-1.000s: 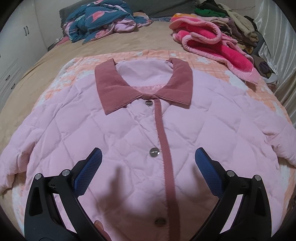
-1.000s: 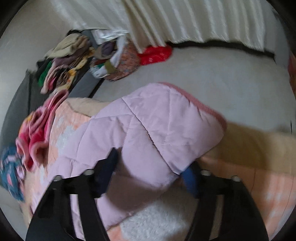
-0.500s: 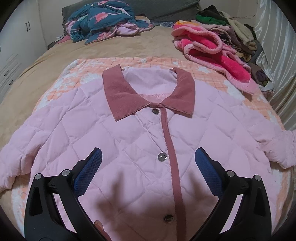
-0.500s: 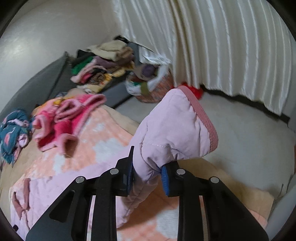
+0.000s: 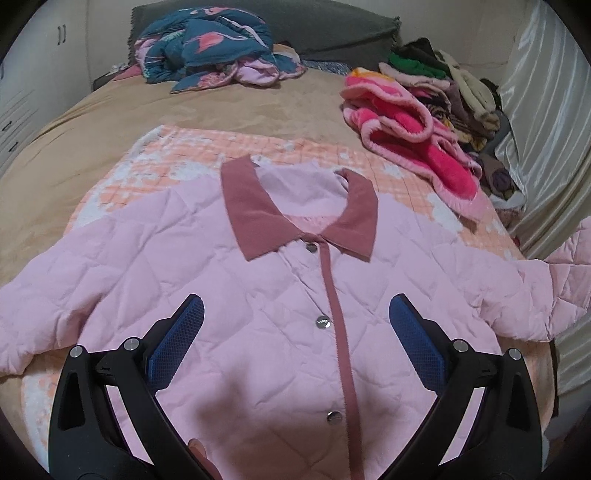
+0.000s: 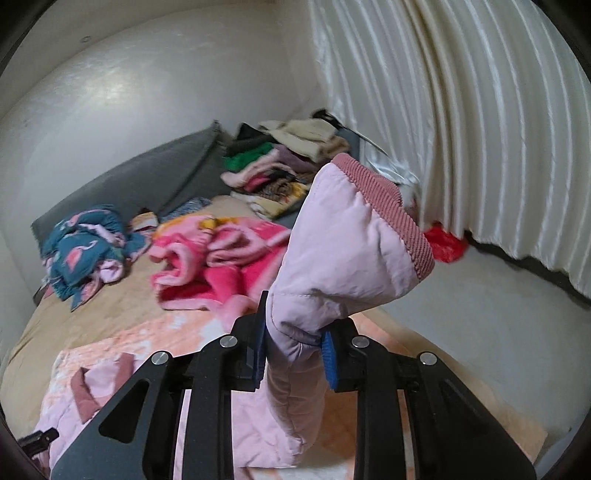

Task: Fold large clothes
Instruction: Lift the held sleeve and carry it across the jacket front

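A pink quilted jacket (image 5: 236,295) with a dusty-rose collar (image 5: 251,214) lies face up and buttoned on a peach checked blanket (image 5: 192,158). My left gripper (image 5: 295,325) hovers open above the jacket's chest, nothing between its blue pads. My right gripper (image 6: 293,339) is shut on the jacket's sleeve (image 6: 343,251) just behind its ribbed rose cuff (image 6: 391,214), holding it raised above the bed. That lifted sleeve (image 5: 569,280) shows at the right edge of the left wrist view. The rest of the jacket (image 6: 110,398) lies low at the left in the right wrist view.
A teal and pink bundle (image 5: 207,48) lies at the bed's head by a grey pillow (image 5: 332,29). A bright pink fleece (image 5: 413,133) and a stack of clothes (image 5: 443,74) sit at the right. Pale curtains (image 6: 480,129) and floor (image 6: 480,314) flank the bed.
My right gripper closed on the sleeve near its cuff and lifted it well above the bed while rolling. The left gripper drew back and up a little, staying open.
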Action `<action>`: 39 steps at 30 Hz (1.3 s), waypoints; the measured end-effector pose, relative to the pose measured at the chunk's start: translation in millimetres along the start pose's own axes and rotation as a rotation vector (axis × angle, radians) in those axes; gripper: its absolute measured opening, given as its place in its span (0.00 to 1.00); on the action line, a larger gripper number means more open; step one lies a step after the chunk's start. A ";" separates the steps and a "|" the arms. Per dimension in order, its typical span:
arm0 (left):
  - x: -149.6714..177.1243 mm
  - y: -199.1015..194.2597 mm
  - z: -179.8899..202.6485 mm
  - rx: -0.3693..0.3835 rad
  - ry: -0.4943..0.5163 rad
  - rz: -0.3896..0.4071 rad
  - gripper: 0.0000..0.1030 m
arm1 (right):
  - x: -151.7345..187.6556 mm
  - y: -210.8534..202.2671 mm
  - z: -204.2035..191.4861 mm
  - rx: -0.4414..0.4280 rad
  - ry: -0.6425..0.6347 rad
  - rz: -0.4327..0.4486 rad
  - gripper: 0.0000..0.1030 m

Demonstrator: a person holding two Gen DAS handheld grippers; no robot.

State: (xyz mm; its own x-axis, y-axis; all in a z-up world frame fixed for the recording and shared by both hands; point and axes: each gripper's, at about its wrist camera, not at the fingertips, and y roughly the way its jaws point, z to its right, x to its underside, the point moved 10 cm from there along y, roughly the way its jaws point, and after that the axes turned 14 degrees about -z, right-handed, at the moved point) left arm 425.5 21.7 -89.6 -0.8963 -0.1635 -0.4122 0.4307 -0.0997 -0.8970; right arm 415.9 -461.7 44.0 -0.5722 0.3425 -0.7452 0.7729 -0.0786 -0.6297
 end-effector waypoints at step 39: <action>-0.8 -58.4 -140.6 0.124 -0.311 0.066 0.91 | 75.5 -32.9 -300.4 -0.369 -0.343 -0.027 0.22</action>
State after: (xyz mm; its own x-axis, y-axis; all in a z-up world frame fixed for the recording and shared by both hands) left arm 386.3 165.6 -59.4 -0.7990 -0.4634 -0.3833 0.5136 -0.1942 -0.8358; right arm 429.6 -152.1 74.4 -0.6023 0.0073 -0.7983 0.7667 0.2837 -0.5759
